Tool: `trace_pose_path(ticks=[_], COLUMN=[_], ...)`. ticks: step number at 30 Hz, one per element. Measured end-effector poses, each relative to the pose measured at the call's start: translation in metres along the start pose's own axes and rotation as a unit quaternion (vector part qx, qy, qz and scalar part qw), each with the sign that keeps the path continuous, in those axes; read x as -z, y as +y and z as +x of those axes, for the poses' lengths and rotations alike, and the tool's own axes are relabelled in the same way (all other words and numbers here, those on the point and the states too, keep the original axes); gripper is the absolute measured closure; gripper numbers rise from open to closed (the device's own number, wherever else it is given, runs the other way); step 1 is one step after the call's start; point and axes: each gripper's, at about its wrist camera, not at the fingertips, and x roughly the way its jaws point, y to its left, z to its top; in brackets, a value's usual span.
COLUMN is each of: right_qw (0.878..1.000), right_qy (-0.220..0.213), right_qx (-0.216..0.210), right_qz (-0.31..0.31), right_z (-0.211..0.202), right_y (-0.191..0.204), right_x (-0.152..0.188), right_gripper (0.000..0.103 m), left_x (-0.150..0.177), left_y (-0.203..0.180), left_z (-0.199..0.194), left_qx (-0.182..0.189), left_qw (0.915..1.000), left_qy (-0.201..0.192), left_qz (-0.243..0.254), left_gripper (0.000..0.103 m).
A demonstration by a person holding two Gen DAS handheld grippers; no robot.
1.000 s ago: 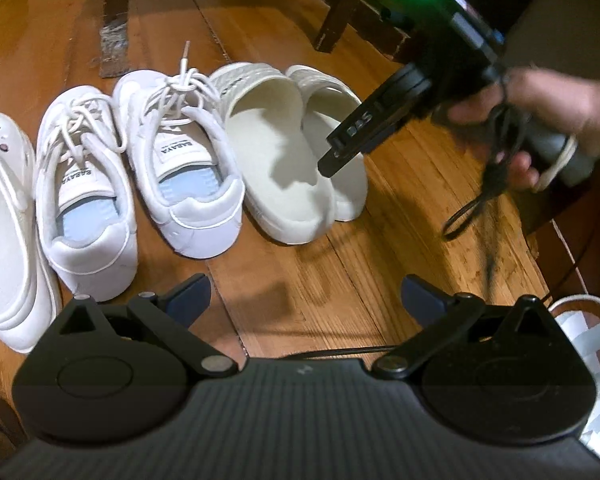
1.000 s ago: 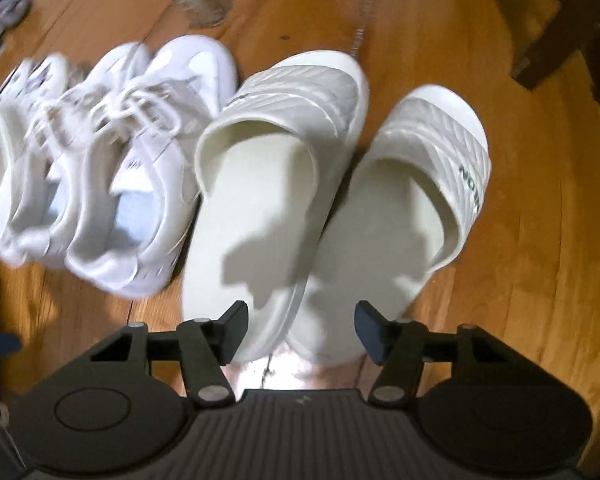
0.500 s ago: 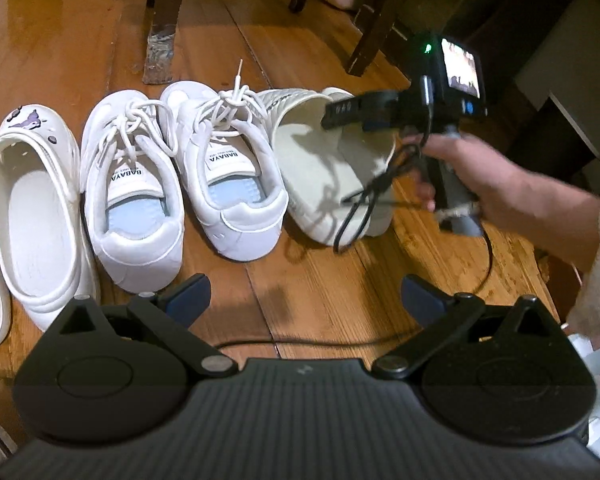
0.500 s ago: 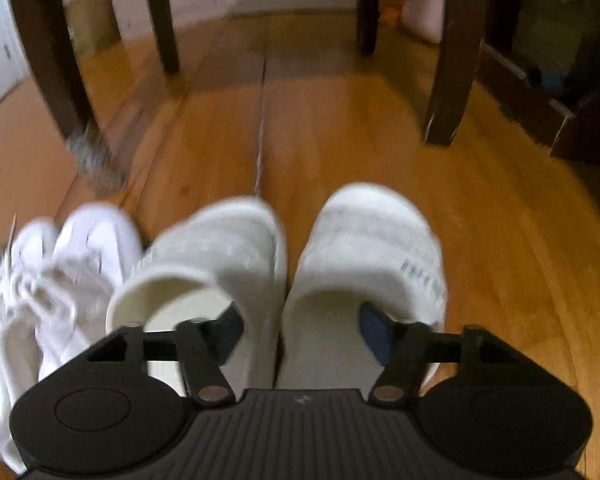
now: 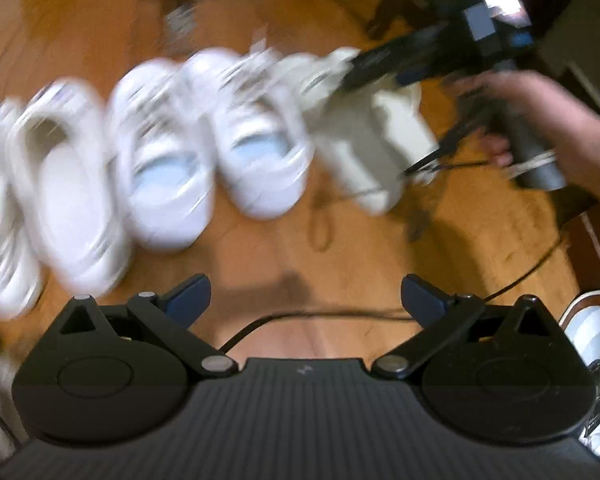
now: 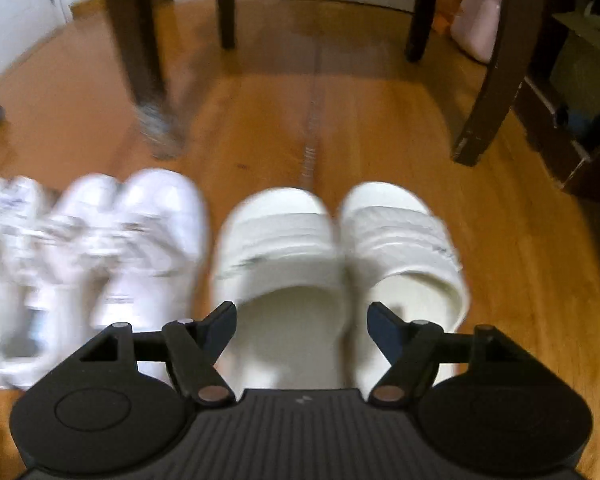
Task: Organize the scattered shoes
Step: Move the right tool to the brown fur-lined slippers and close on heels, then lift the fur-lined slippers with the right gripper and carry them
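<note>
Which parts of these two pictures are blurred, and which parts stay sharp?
Left wrist view: the sneakers and the other shoes are smeared sideways by motion blur, while the left gripper is sharp. Right wrist view: the sneakers are blurred, the slippers are softer, and the right gripper is sharp.

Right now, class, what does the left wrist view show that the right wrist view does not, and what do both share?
Only the left wrist view: the hand holding the right gripper over the slides, the white clogs at the row's left end, and a black cable on the floor.

Only the right wrist view: dark chair legs and a pink bag.

Both: white sneakers, cream slides, the wooden floor, and open jaws holding nothing.
</note>
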Motion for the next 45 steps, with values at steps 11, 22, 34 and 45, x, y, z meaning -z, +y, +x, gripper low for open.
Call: trace_pose_path(ticks=[11,22,34,45], right_qw=[0.899,0.905,0.919,0.922], right_qy=[0.304,0.335,0.336,0.346], right_qx=[-0.287,-0.257,-0.188,-0.164], right_qz=[0.131,0.049,0.086,0.056], right_z=[0.015,0.025,0.049,0.068], right_y=[0.22,0.378,0.325,0.35], right_x=[0.034,0.045,0.062,0.075], right_gripper=[0.04,0.04,0.03,0.027], left_x=[0.068,0.105,0.108,0.113], left_y=[0.088,0.133,0.155,0.167], left_z=[-0.079,-0.095,-0.07,-0.071], left_qx=[-0.106,-0.115,-0.111,-0.085], left_qw=[0.9911,0.9901,0.9901,0.99], left_qy=[-0.029,-0.023,0.005,-0.007], left_qz=[-0.075,-0.077,-0.086,-0.113], left_gripper=[0.0,0.0,0.0,0.0])
